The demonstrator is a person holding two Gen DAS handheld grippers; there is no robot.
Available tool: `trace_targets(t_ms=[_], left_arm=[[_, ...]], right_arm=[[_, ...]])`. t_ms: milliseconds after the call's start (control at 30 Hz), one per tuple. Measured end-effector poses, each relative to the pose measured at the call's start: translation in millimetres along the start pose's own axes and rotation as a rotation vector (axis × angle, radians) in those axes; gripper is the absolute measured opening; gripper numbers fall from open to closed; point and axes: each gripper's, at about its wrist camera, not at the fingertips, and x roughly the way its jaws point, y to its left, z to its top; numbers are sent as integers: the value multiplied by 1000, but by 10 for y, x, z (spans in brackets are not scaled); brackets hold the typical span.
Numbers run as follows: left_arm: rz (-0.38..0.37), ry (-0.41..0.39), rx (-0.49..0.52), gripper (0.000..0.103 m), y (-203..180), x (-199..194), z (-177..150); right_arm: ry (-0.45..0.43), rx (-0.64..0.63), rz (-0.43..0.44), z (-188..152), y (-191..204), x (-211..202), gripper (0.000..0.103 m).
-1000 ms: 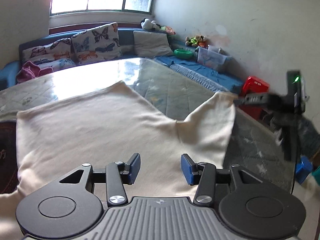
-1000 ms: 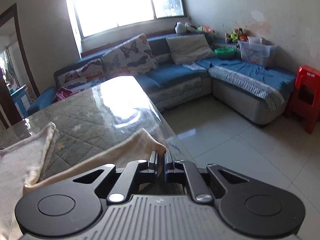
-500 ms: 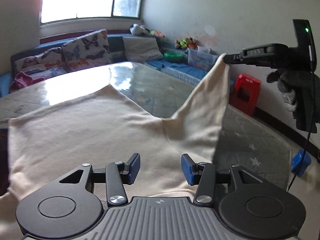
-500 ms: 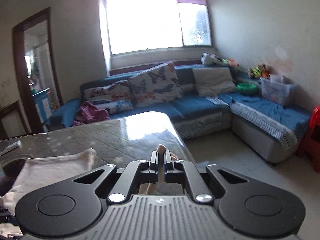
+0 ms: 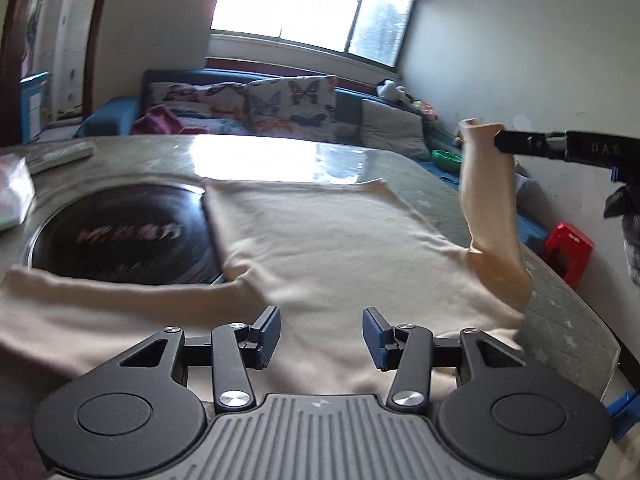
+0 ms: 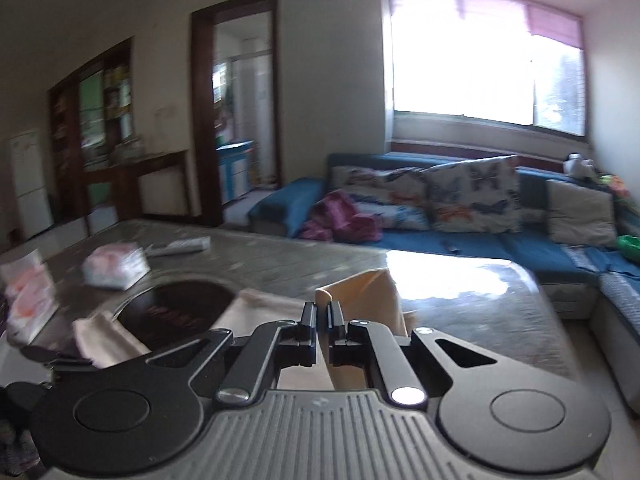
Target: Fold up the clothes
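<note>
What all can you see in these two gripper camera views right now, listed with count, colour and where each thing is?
cream long-sleeved garment: one, cream, spread on the table, one sleeve lifted
glossy grey patterned table: one, grey, under the garment
round black inset panel: one, black, in the table top left of the garment
white plastic packets: at least two, white and pink, far left of the table
blue corner sofa: one, blue, under the window
butterfly-print cushions: two, white patterned, on the sofa
red plastic stool: one, red, by the wall
left gripper: black, blue pads, open above the garment
right gripper: black, shut on the sleeve
</note>
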Motion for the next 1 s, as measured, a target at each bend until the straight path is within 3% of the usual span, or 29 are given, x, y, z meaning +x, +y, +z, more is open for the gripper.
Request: trace_targets(t_ms=[200, 367, 467, 633, 733, 833, 967, 1000], left_arm=[[23, 12, -33, 49, 85, -87, -123], [17, 14, -31, 49, 44, -91, -143], [12, 5, -18, 49, 0, -94, -116], [-14, -4, 22, 47, -122, -5, -40], [-23, 14, 63, 46, -217, 127, -21], [-10, 32, 118, 42, -312, 263, -23], [1, 65, 137, 42, -338, 379, -51], [2, 68, 144, 32, -342, 393, -59]], right_arm=[[145, -52, 135, -339, 586, 494, 4], [226, -84, 204, -633, 771, 525, 11], [218, -88, 209, -670, 706, 359, 27], [207, -73, 106, -741, 352, 39, 48], [222, -49, -11, -881, 73, -101, 48], [243, -19, -92, -1021, -147, -202, 56], [256, 11, -124, -1154, -287, -270, 60], [259, 17, -128, -1184, -311, -281, 61]])
